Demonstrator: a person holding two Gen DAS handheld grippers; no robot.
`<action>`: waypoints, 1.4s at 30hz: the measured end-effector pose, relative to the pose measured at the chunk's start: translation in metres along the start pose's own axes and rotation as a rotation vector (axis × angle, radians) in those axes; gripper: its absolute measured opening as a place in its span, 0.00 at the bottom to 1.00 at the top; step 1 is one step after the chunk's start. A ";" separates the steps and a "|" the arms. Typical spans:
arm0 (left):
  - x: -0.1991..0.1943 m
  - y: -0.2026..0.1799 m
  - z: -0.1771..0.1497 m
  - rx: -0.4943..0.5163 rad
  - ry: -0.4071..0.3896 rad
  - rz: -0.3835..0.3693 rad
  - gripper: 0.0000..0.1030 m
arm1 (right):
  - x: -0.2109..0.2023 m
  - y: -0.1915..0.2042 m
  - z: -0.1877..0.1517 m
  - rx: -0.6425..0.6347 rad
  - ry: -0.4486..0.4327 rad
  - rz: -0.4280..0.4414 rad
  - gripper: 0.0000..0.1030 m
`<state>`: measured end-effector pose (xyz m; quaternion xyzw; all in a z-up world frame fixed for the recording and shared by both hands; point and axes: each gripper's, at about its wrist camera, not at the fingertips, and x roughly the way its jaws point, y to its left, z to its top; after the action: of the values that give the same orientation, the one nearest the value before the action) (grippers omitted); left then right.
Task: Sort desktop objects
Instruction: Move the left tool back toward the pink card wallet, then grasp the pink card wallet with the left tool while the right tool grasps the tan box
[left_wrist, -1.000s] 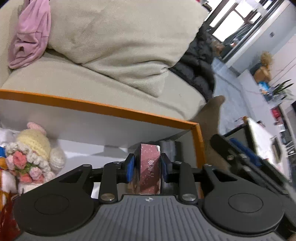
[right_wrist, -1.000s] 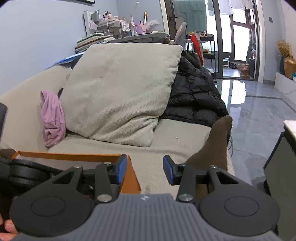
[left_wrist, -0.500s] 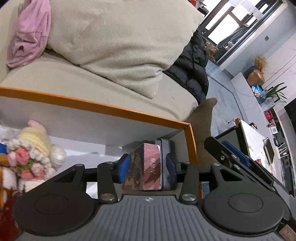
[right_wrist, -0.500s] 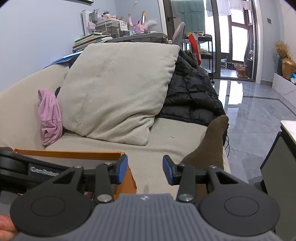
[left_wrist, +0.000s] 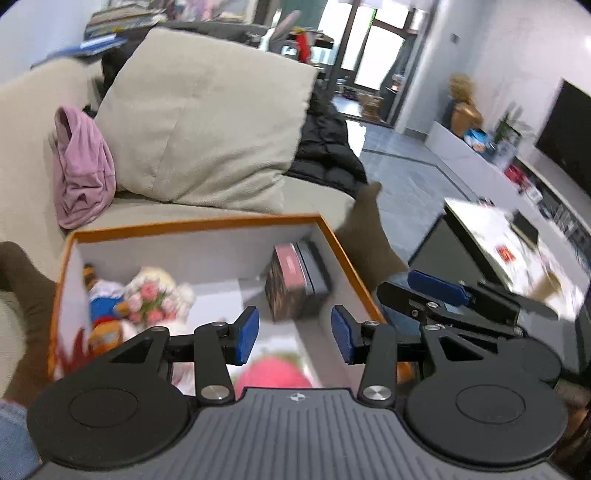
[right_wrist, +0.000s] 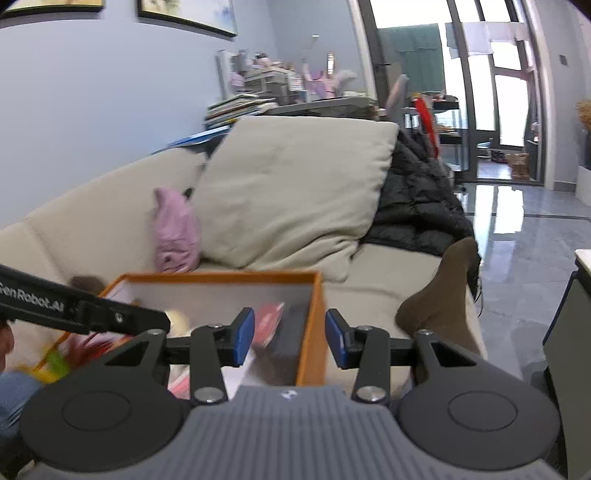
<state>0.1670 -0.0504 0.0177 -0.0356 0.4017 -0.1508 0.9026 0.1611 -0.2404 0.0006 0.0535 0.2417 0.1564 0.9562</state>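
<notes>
An orange-rimmed box (left_wrist: 332, 236) with white walls sits on the sofa. A red-topped carton (left_wrist: 286, 284) stands in its far right corner against a dark flat case (left_wrist: 314, 269). A crocheted flower doll (left_wrist: 155, 295) and a plush toy (left_wrist: 103, 306) lie at the box's left; a pink object (left_wrist: 273, 373) lies near the front. My left gripper (left_wrist: 293, 334) is open and empty above the box. My right gripper (right_wrist: 290, 338) is open and empty over the box's right wall (right_wrist: 314, 325); the carton (right_wrist: 267, 323) shows blurred below it.
A beige cushion (left_wrist: 207, 122), a pink cloth (left_wrist: 81, 166) and a black jacket (left_wrist: 325, 147) lie on the sofa behind the box. A socked foot (right_wrist: 439, 299) rests right of the box. A low table (left_wrist: 517, 251) with papers stands at right.
My left gripper has opened, let go of the red-topped carton in the box's far right corner, and drawn back and up. My right gripper has moved over the box's right wall.
</notes>
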 end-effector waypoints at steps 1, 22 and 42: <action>-0.008 -0.003 -0.010 0.020 0.007 0.009 0.49 | -0.009 0.005 -0.006 -0.011 0.005 0.016 0.43; -0.002 0.066 -0.155 -0.273 0.290 0.194 0.68 | -0.039 0.092 -0.121 -0.868 0.373 0.299 0.59; 0.016 0.082 -0.170 -0.374 0.262 0.094 0.62 | -0.038 0.111 -0.134 -1.011 0.457 0.334 0.58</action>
<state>0.0719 0.0322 -0.1238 -0.1638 0.5376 -0.0347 0.8264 0.0351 -0.1438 -0.0807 -0.4076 0.3256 0.4089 0.7488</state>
